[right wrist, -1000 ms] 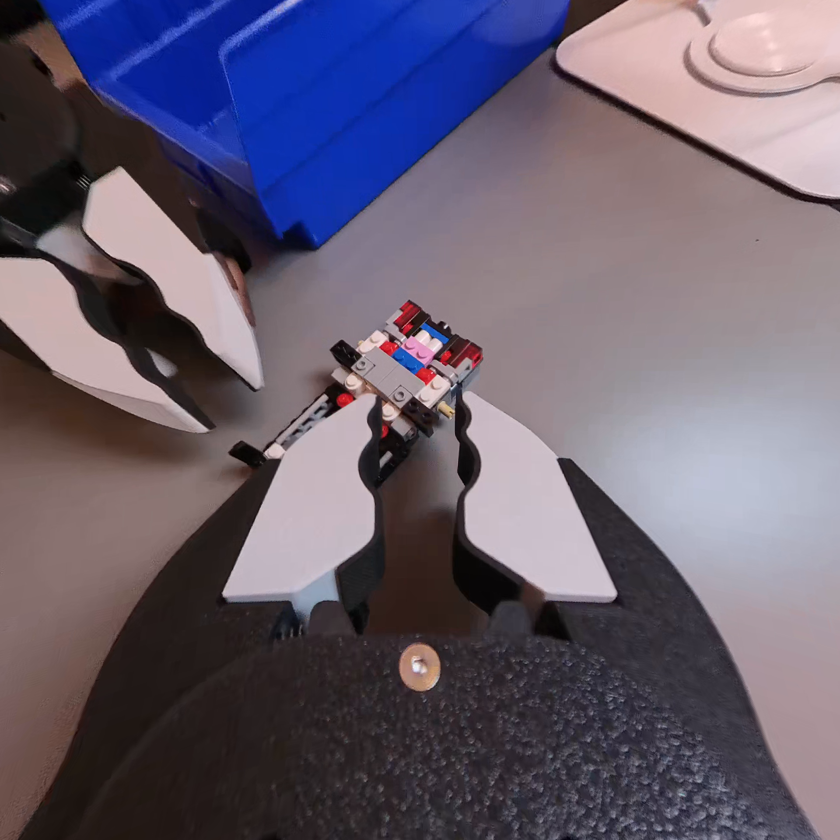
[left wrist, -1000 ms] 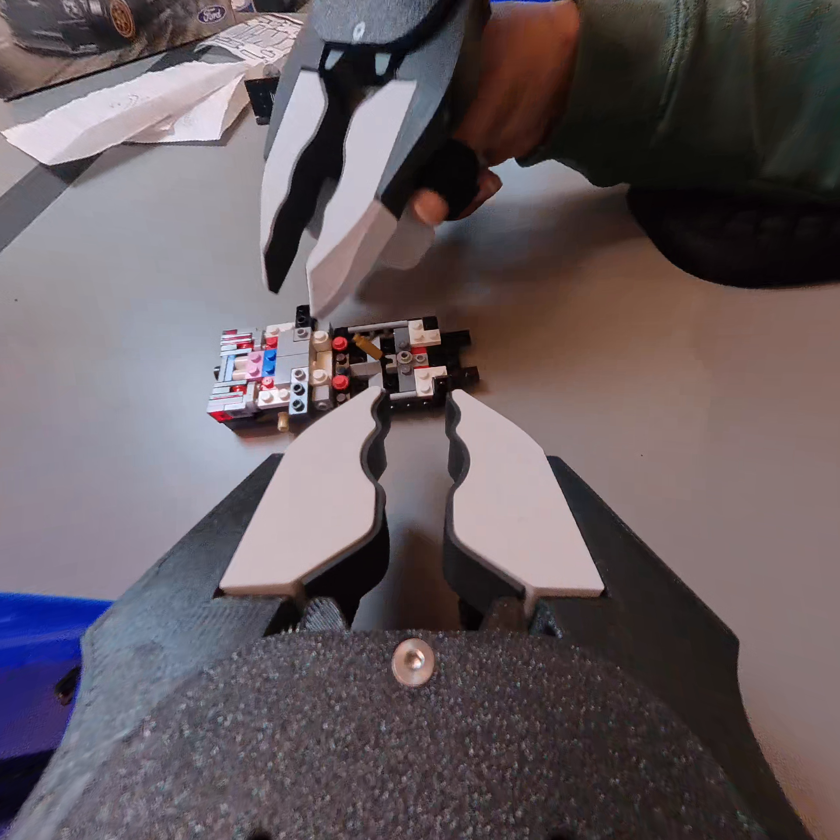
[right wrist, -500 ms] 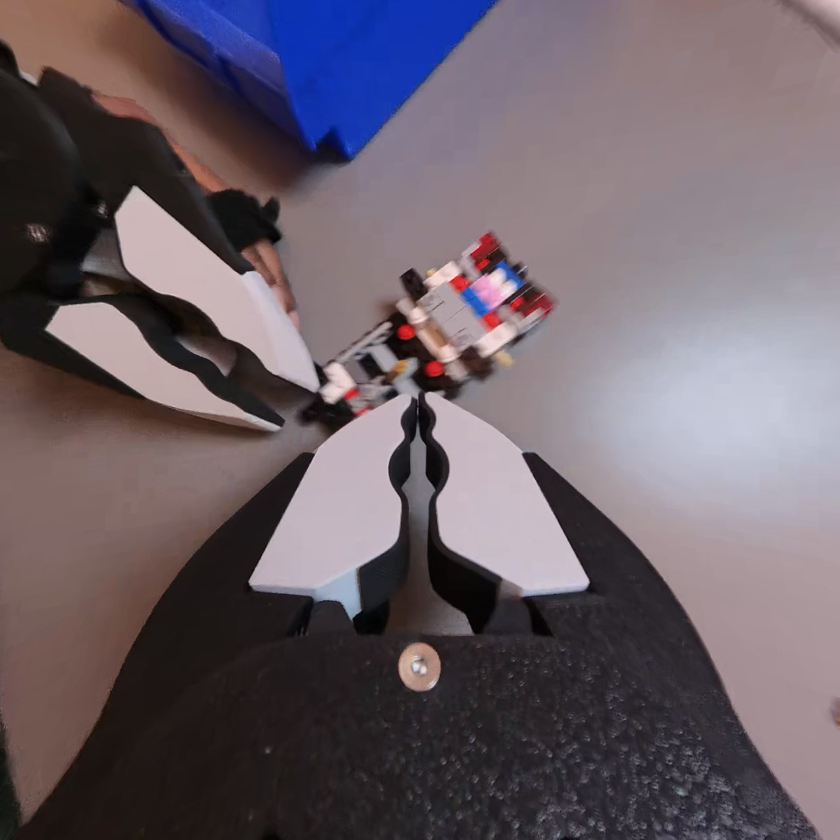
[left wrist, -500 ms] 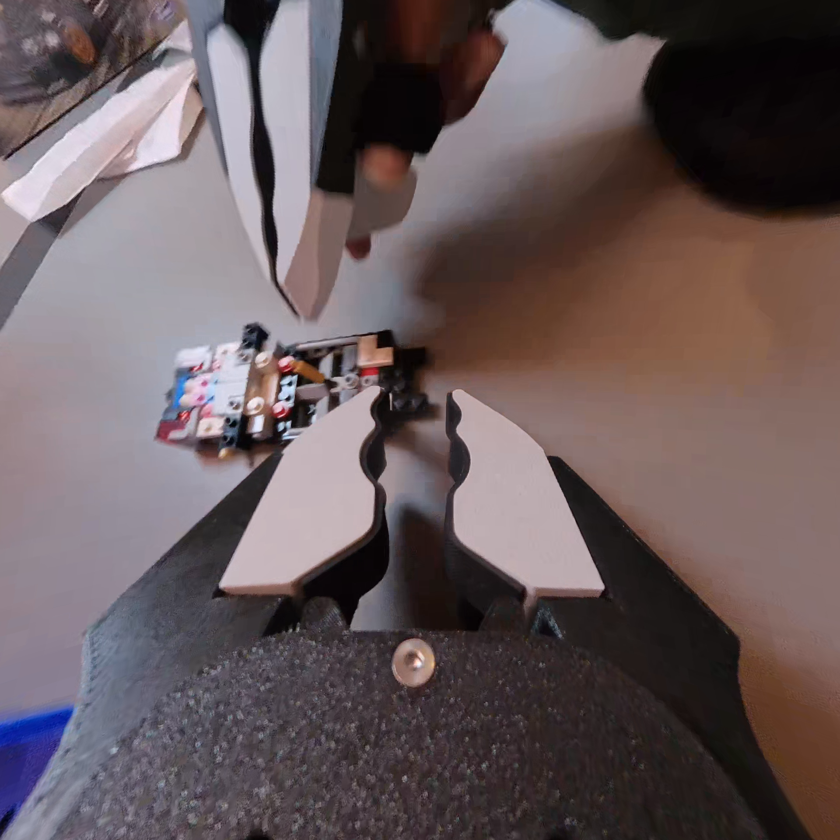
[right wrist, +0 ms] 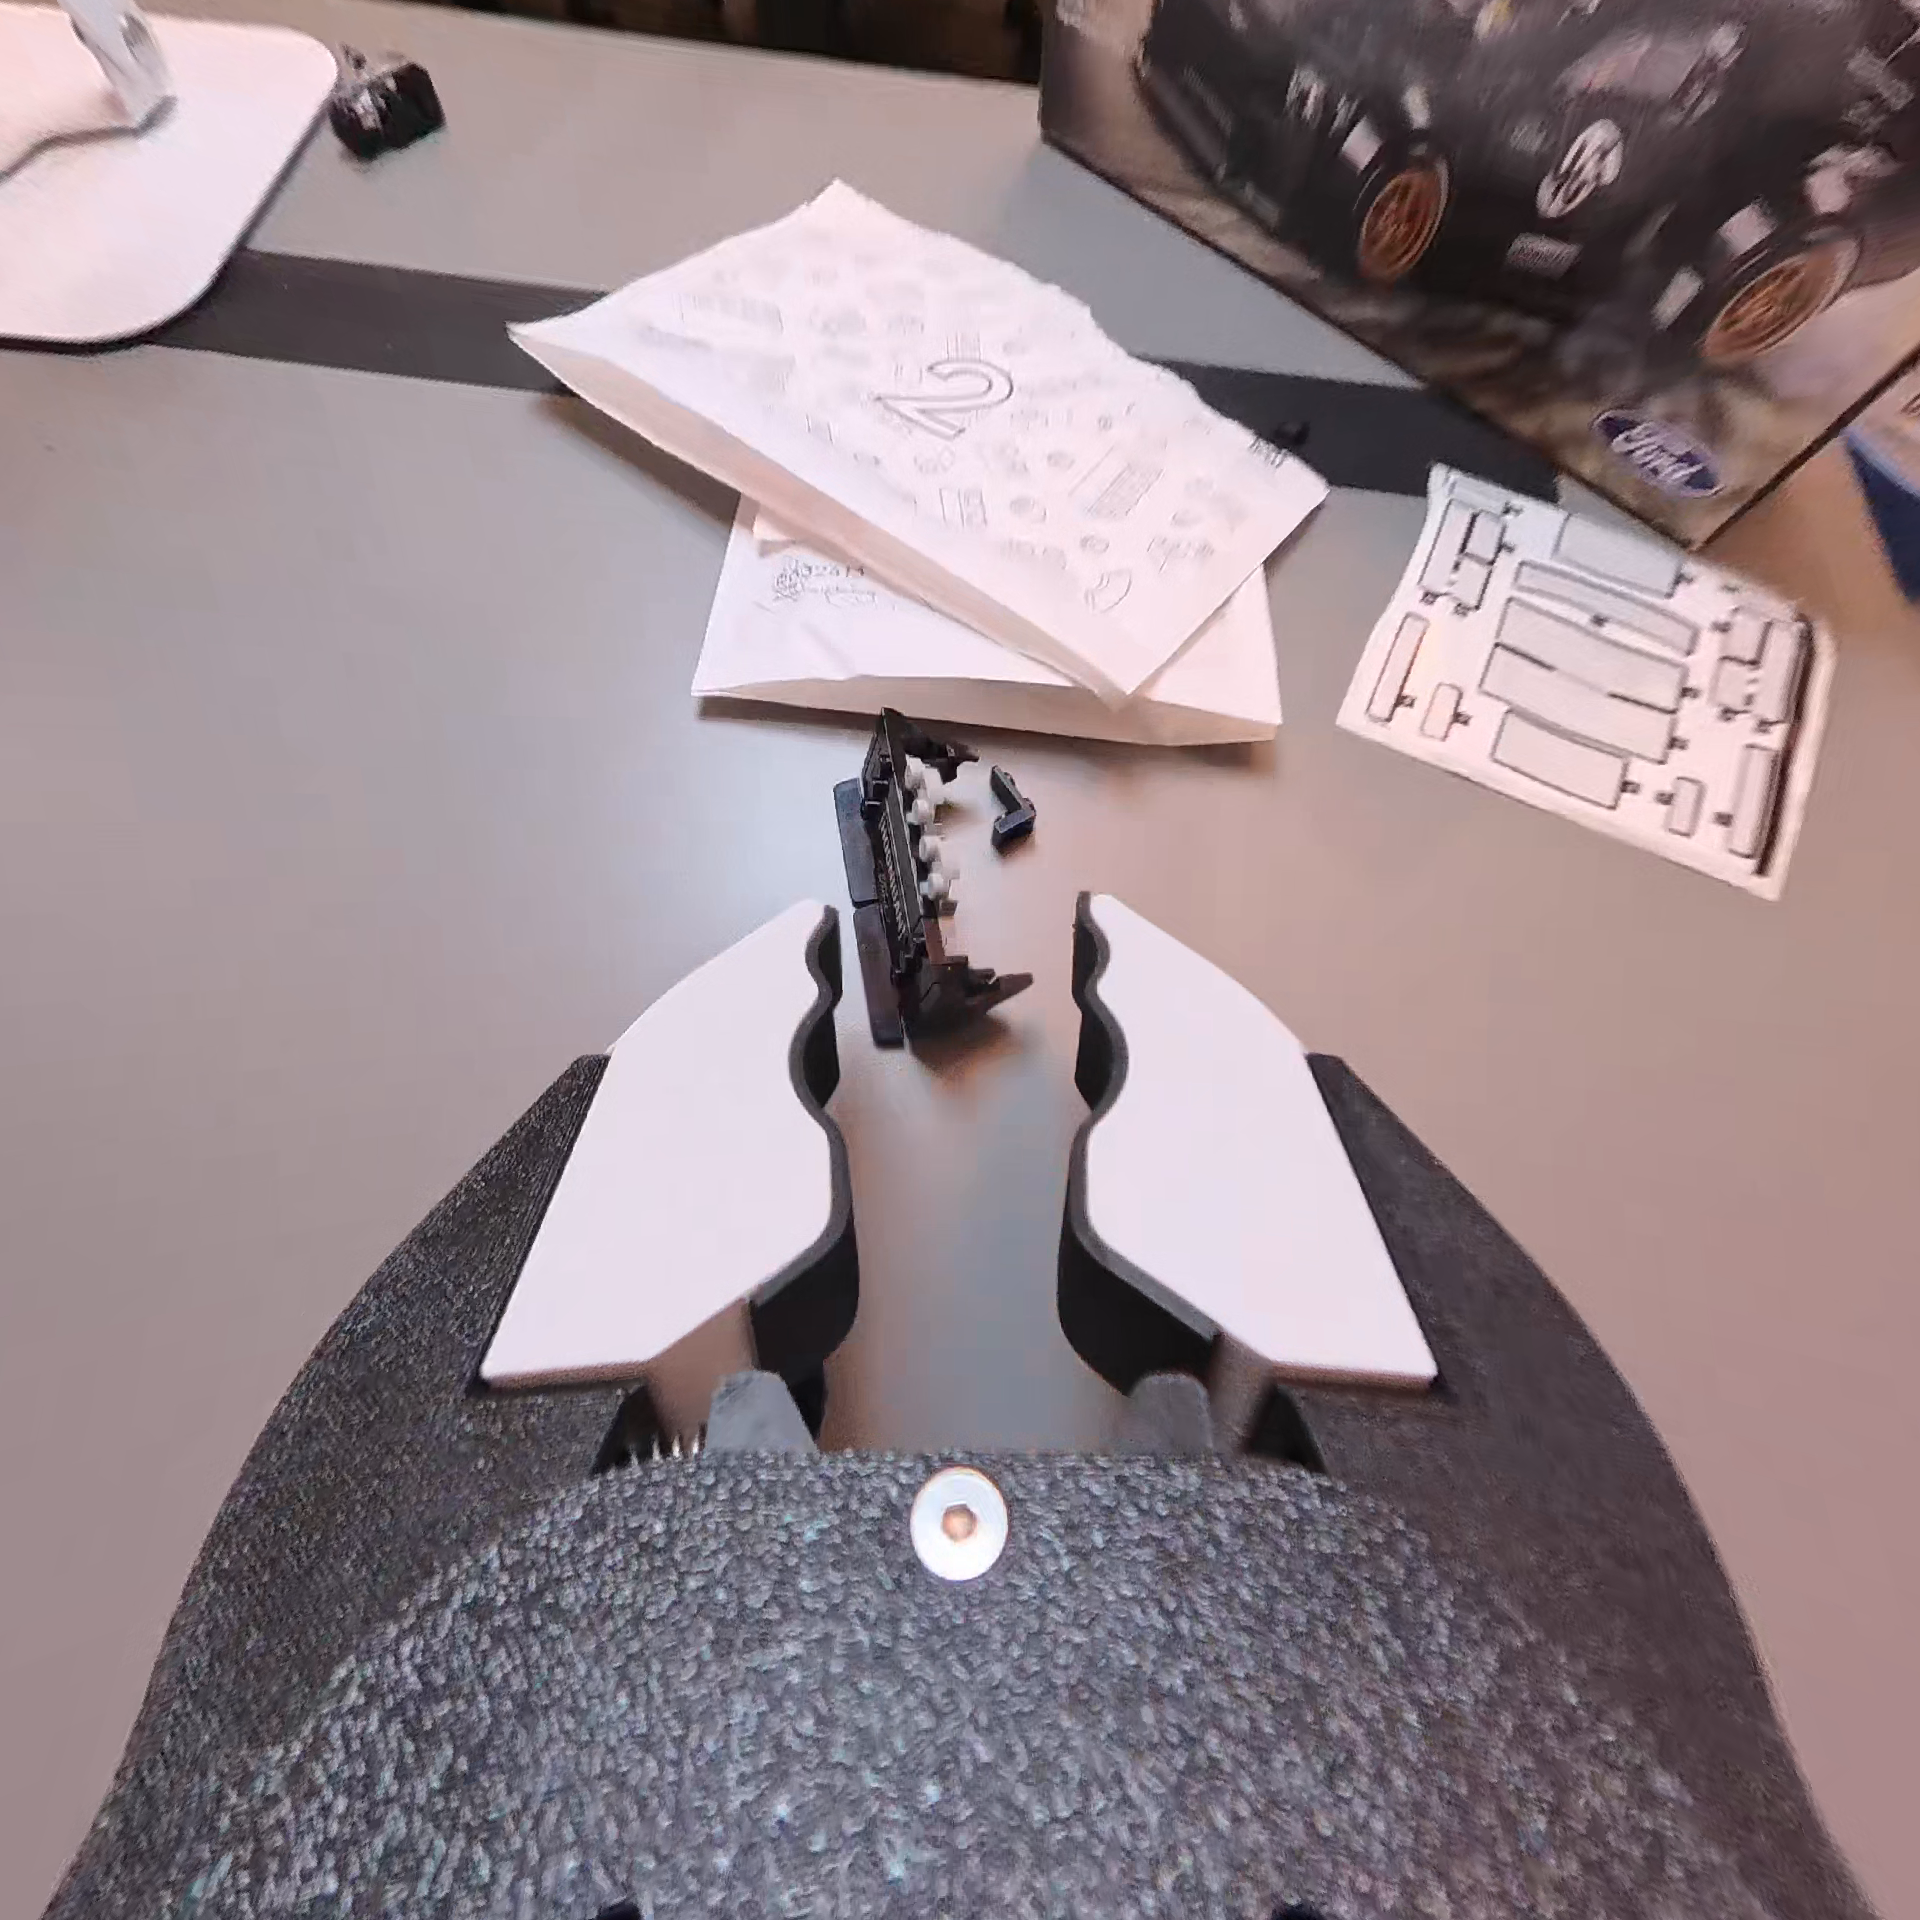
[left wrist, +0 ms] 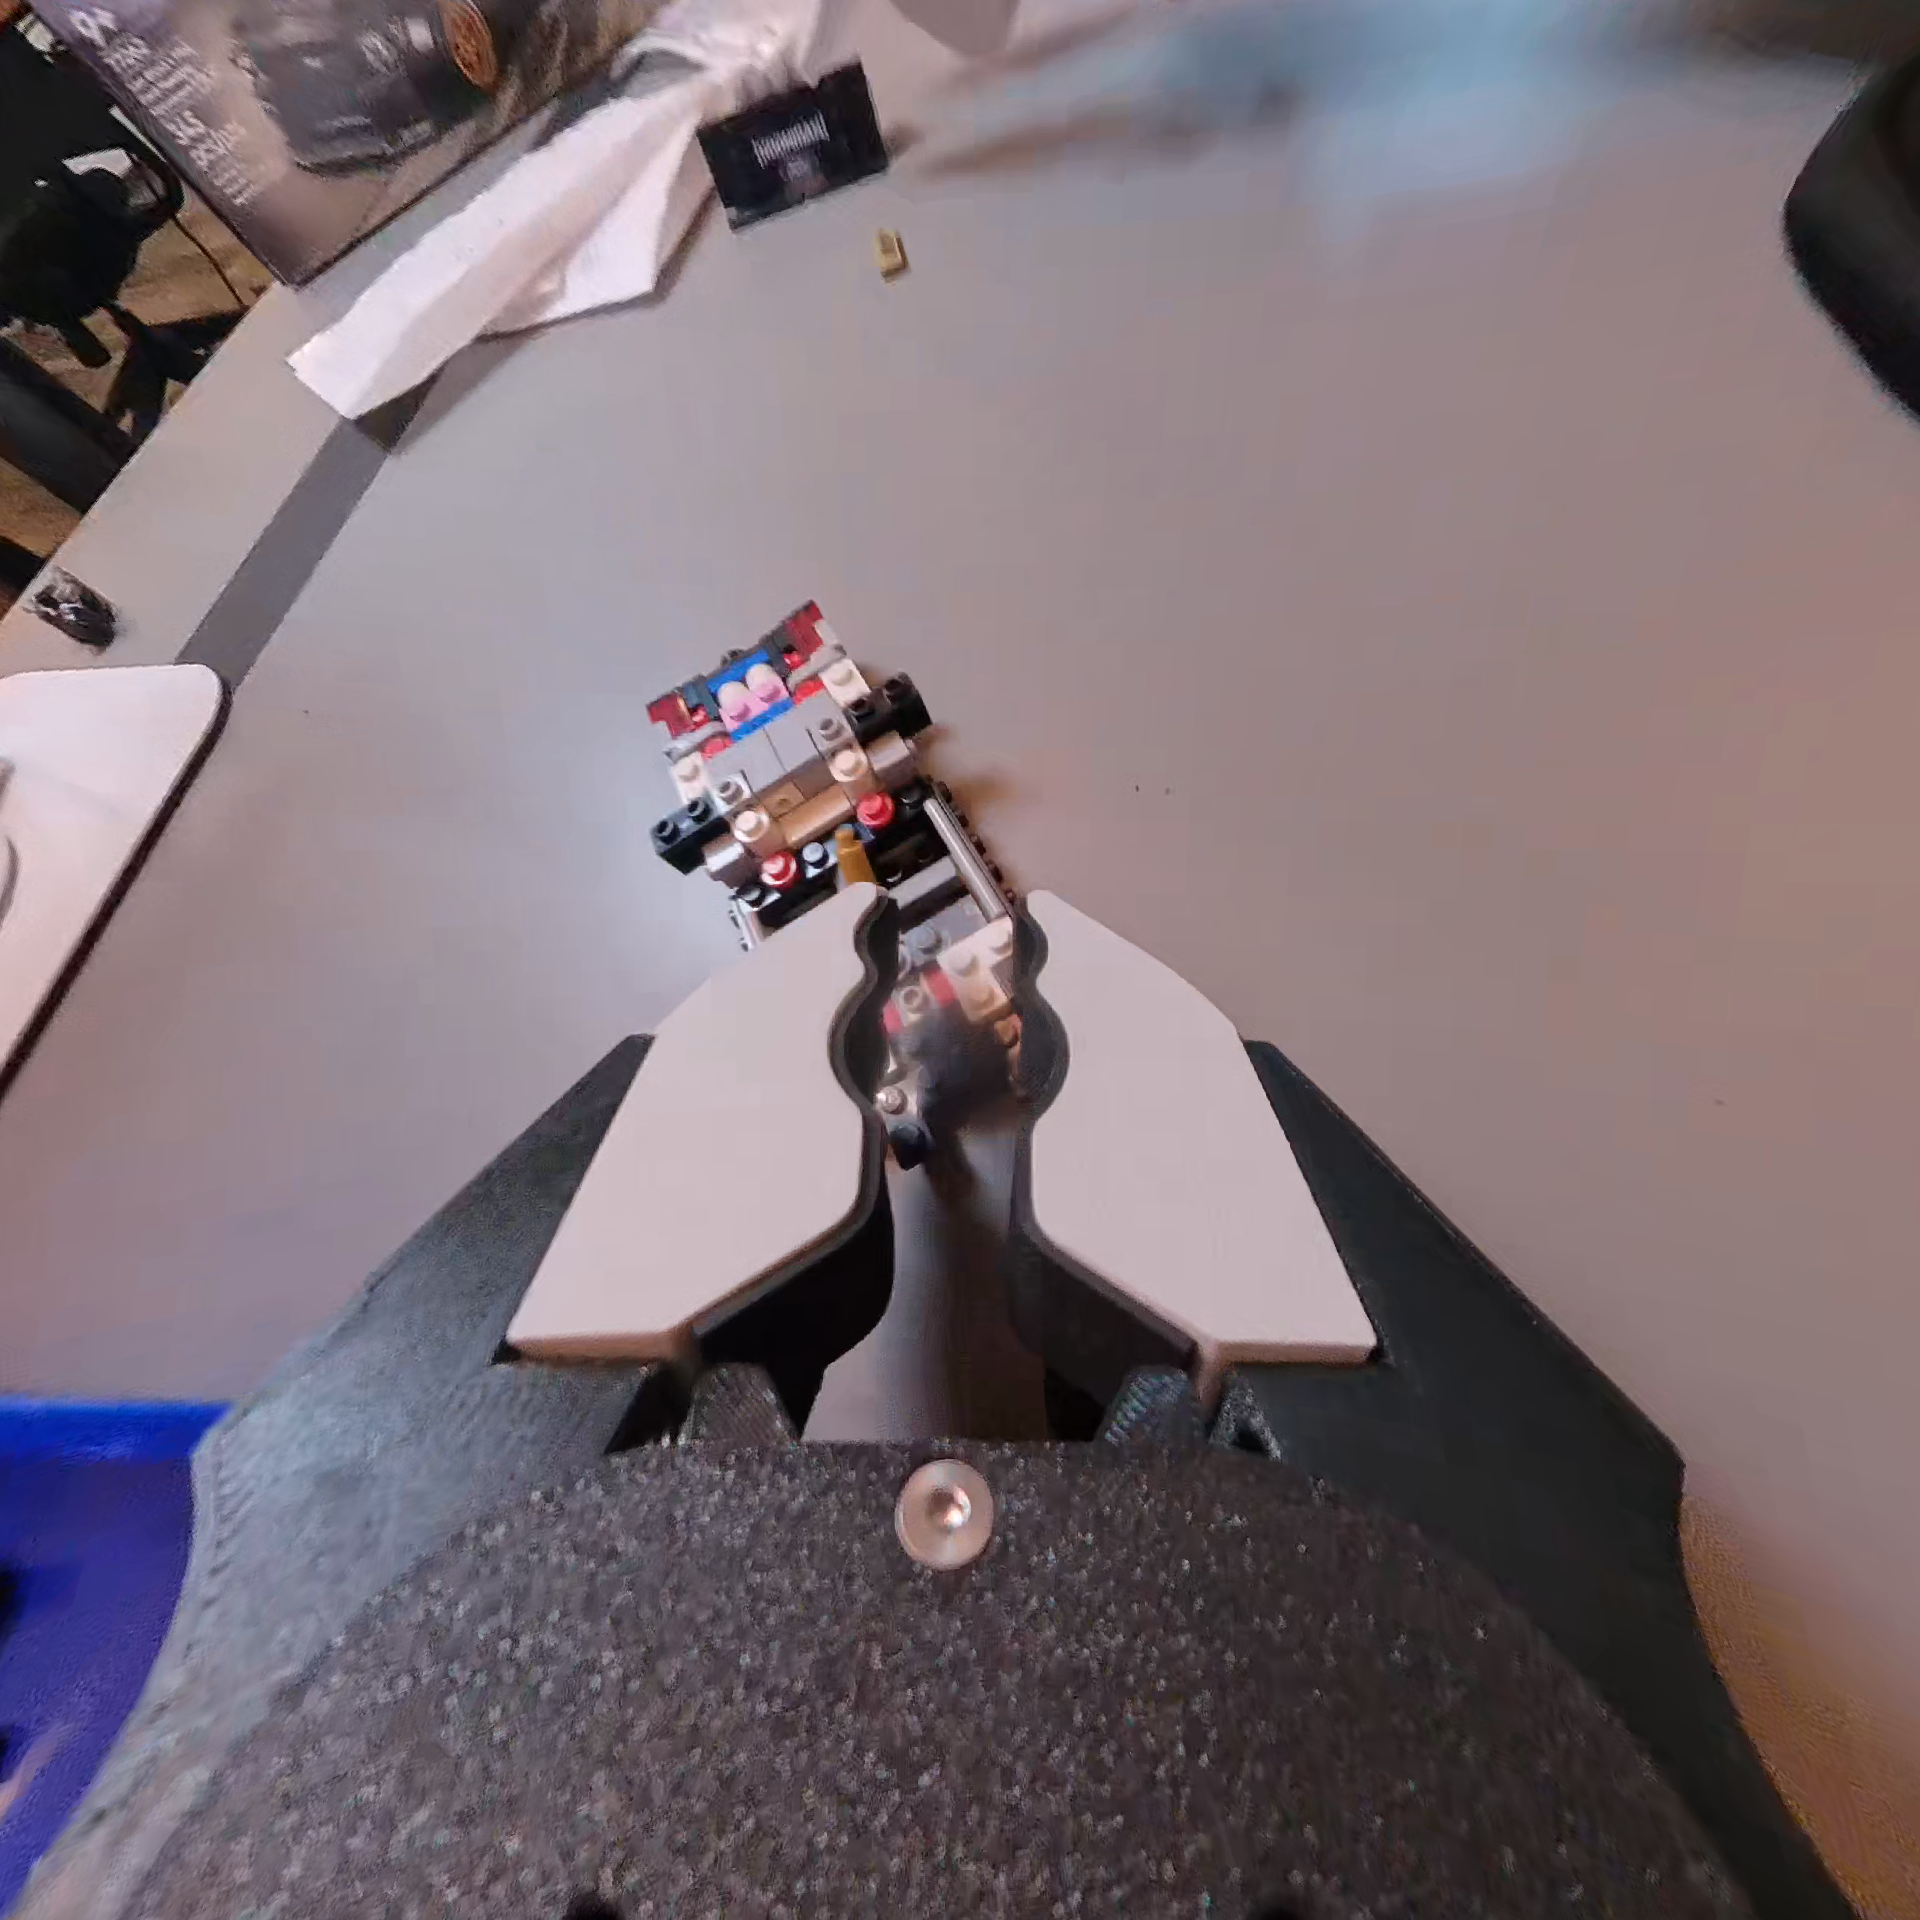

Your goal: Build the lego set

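Grey table, left tool level

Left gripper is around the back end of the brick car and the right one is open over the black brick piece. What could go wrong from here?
1. The left gripper grips only one end of the multicoloured brick car chassis; lifting may snap it apart.
2. The open right gripper straddles the black brick sub-assembly standing on edge; closing may tip it.

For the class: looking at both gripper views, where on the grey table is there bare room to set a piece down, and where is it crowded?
Bare: the grey table right of the brick model, and left of it towards the white mat. Also left of the black brick part. Crowded: around the paper bags, sticker sheet and dark box.
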`<state>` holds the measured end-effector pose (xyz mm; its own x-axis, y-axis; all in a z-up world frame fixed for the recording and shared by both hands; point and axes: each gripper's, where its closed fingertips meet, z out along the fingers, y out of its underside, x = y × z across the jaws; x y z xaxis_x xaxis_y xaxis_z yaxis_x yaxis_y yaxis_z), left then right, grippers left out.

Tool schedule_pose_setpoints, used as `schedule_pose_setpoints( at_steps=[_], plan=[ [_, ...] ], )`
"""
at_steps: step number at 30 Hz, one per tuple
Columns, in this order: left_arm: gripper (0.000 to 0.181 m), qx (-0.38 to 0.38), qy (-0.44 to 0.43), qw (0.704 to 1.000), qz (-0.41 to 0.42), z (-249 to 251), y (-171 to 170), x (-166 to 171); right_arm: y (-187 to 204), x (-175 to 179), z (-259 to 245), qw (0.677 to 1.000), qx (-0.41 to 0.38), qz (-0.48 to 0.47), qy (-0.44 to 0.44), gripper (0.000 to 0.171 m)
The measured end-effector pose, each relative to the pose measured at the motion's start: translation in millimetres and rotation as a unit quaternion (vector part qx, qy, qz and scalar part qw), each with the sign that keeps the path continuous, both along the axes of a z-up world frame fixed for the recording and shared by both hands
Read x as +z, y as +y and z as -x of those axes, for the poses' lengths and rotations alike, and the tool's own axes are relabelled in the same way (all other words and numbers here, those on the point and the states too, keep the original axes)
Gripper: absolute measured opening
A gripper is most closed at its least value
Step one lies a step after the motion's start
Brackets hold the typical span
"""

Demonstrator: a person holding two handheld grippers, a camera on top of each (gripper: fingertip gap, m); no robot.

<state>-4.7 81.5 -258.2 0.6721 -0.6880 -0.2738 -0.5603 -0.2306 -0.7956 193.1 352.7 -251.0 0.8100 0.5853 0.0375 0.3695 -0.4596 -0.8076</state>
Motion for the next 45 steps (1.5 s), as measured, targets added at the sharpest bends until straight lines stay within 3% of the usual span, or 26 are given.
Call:
schedule_pose_setpoints(
  at_steps=[4,6,8,10,12,15,18,20,23,27,32,37,45],
  plan=[
    [0.018,0.007,0.046,0.998,-0.032,-4,11,-5,4,-15,6,0.999,0.008,0.014,-0.030,0.035],
    [0.016,0.032,0.061,0.996,-0.056,-1,24,-3,4,-19,6,0.999,0.009,0.008,-0.049,0.017],
    [0.019,0.044,0.072,0.993,-0.085,2,34,3,3,-15,6,0.999,0.007,-0.006,-0.052,0.011],
    [0.018,0.053,0.042,0.992,-0.105,2,35,19,-2,6,14,0.999,0.019,-0.033,-0.013,0.009],
    [0.016,0.062,-0.021,0.992,-0.110,4,31,39,-21,45,42,0.992,0.073,-0.054,0.091,0.009],
    [0.016,0.077,-0.105,0.985,-0.117,13,27,65,-78,108,97,0.939,0.207,-0.025,0.274,0.009],
    [0.021,0.080,-0.132,0.975,-0.161,27,23,91,-153,132,147,0.863,0.346,0.091,0.357,0.009],
    [0.024,0.063,-0.148,0.973,-0.164,30,16,101,-196,127,173,0.831,0.410,0.131,0.351,0.009],
    [0.041,0.028,-0.255,0.964,-0.068,29,5,101,-248,108,200,0.794,0.505,0.139,0.309,0.009],
    [0.046,-0.012,-0.368,0.930,0.017,34,-4,104,-283,89,213,0.764,0.565,0.149,0.273,0.009],
    [0.031,-0.041,-0.374,0.925,0.049,26,-10,94,-296,80,212,0.758,0.584,0.145,0.253,0.009],
    [0.031,-0.039,-0.372,0.925,0.058,26,-9,89,-295,75,211,0.757,0.583,0.154,0.251,0.009],
    [0.034,-0.058,-0.336,0.939,0.047,23,-15,85,-306,71,212,0.730,0.587,0.214,0.278,0.009]
  ],
)
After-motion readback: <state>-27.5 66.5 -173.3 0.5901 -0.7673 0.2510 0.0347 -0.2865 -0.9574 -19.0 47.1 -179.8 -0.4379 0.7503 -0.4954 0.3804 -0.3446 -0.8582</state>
